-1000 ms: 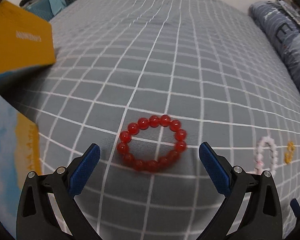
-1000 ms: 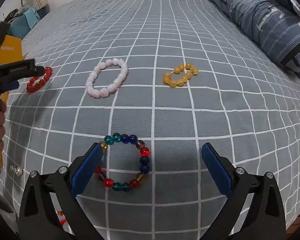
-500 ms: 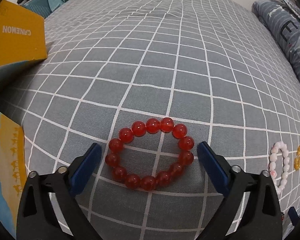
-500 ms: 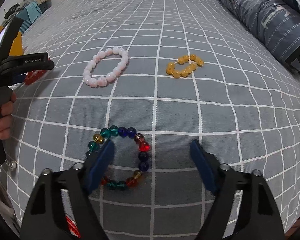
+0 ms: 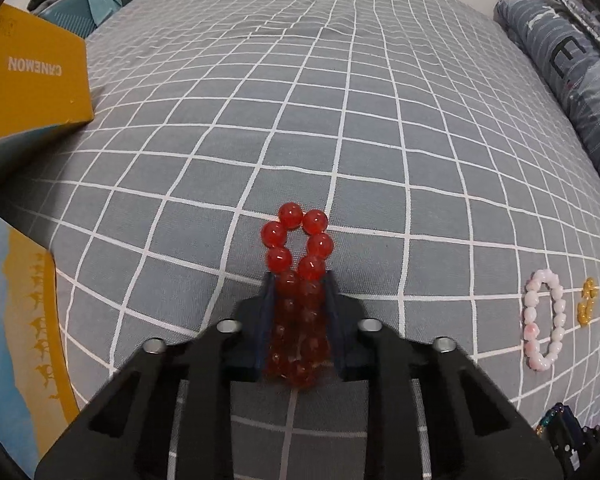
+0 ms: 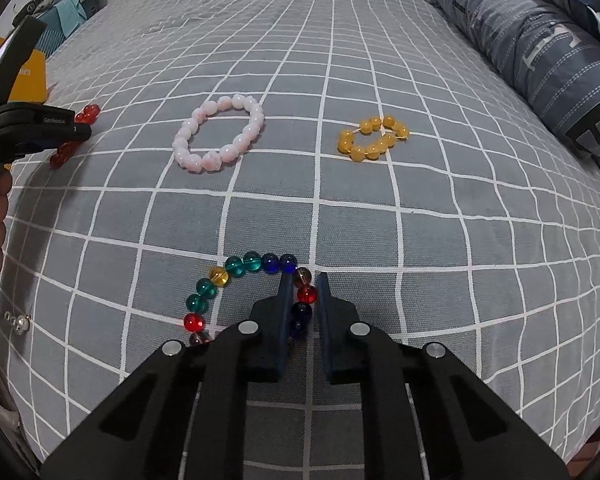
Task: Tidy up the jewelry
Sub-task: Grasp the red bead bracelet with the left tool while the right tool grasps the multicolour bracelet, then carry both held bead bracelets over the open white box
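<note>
Squeezing the red bracelet (image 5: 296, 264) flat inside the left gripper (image 5: 298, 280), right gripper (image 6: 302, 280) pinched on one side of the multicolor bracelet (image 6: 244, 280), rest curling off left.

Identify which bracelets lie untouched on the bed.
The pink bracelet and the amber bracelet; the red bracelet and the multicoloured bracelet are each pinched in a hand-held gripper.

A home bedroom: checked grey bedsheet (image 6: 380, 208), rolled blue quilt (image 6: 540, 48).
</note>
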A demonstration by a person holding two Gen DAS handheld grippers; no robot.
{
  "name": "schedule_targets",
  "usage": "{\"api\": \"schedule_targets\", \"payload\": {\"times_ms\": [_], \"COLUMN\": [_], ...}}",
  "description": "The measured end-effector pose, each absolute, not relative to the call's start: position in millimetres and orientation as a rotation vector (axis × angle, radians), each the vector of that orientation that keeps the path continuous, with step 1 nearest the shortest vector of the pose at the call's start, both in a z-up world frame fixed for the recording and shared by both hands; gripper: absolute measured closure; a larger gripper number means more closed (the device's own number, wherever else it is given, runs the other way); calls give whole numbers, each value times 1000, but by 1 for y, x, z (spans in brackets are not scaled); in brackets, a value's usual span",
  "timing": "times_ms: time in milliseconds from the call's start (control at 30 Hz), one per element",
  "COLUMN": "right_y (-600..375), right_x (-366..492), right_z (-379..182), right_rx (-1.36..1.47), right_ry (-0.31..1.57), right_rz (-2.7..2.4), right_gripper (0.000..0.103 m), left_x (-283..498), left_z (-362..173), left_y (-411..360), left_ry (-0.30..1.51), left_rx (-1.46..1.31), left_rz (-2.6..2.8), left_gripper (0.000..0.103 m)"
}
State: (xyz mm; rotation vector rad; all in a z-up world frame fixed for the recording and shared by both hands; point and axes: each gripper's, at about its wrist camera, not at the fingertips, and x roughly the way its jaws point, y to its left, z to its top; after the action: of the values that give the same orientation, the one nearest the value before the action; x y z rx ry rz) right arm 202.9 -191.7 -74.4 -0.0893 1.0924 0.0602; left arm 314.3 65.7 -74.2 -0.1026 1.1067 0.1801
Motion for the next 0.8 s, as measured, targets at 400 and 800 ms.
{"api": "schedule_targets", "payload": {"times_ms": [400, 800], "right_y": [-191, -184], "right_x": [196, 182], "right_z": [-63, -39], "right_rx": [-74, -50], "right_ry": [1060, 997], "right_rz": [60, 70], "right_gripper": [94, 94], "left_x": [306, 289], "left_z": [-67, -46], "left_y": [66, 65], "left_ry": [1100, 1066], "left_rx": [-95, -87], "left_rz": [149, 110], "left_gripper": [90, 90]}}
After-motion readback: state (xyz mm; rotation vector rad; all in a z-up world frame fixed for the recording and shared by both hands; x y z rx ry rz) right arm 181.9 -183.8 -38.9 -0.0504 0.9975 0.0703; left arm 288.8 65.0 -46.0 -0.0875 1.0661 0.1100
